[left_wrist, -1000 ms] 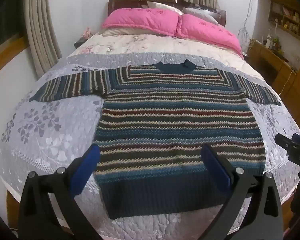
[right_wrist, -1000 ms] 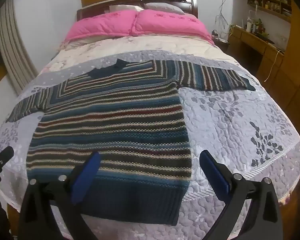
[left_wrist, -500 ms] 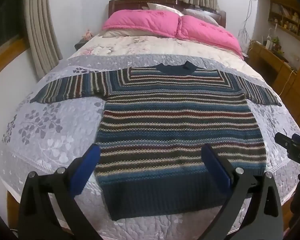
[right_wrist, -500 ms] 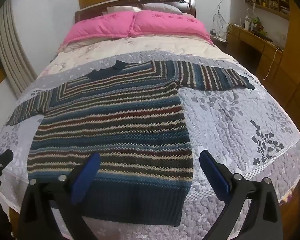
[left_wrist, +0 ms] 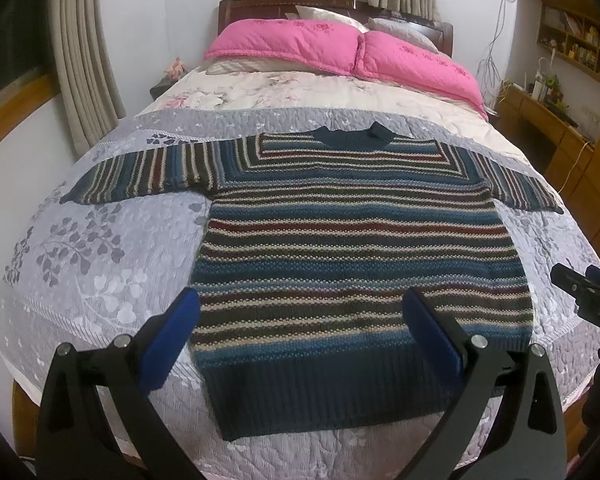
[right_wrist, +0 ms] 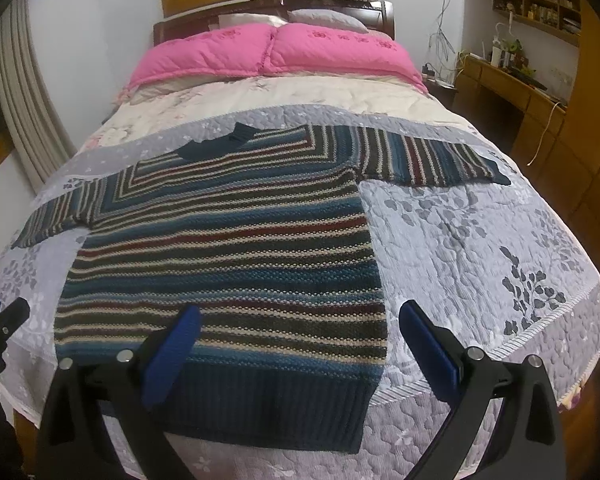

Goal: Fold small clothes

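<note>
1. Gripper status: the left gripper (left_wrist: 300, 316) and the right gripper (right_wrist: 300, 320) both hang over the near end of the bed with fingers spread wide apart and nothing between them. Neither touches the cloth.

2. Work item: the sweater (left_wrist: 356, 248) lies flat and face up on the quilt (left_wrist: 100, 248), collar toward the pillows, both sleeves stretched out to the sides, ribbed hem (left_wrist: 332, 396) nearest the grippers and close to the bed's near edge.

3. Risk, grasp depth: the knit is thick and rests directly on the quilt. A pinch driven too deep would likely catch the quilt with the hem, and lifting would drag the bedding.

4. Risk, single layer: a shallow pinch may take only the top layer of the knit. The back panel would stay down and the fold would bunch.

5. Risk, uneven lift: if one gripper rises or travels ahead of the other, the heavy body would probably skew and the fold line would run crooked across the stripes.

6. Risk, sleeves: the left sleeve (left_wrist: 140, 176) and right sleeve (right_wrist: 428, 156) lie unfolded. Folding the body first would trap them splayed outside.

7. Risk, edge: a pull toward the near side could slide the hem off the bed.

8. Surroundings: pink pillows (left_wrist: 340, 52) sit well apart from the sweater and pose no obstruction.
</note>
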Tool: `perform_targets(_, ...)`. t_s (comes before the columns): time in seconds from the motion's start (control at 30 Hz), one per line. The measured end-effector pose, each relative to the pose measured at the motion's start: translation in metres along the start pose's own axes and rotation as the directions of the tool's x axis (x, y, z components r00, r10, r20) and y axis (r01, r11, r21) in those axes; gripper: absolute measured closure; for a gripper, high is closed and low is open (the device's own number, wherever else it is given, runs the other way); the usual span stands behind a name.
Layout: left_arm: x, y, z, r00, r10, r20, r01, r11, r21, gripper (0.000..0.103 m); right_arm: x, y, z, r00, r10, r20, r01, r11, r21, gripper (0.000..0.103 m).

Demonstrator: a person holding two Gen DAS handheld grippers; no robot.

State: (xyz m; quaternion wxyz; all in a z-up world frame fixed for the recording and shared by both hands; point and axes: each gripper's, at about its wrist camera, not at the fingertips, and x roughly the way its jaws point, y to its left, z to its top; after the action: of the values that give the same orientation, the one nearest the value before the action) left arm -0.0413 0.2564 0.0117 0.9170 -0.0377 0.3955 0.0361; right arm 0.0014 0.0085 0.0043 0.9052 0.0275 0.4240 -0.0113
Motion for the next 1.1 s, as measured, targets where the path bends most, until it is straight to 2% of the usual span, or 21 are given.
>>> perform_targets(1.1,-0.0026,0.0031,0.0034,1.0,0.015,0.016,-0.016,1.0,0.011,0.003,0.0027,0.0048,0.0039,1.0,0.012,0.004,-0.012,1.0,-0.001,0.004)
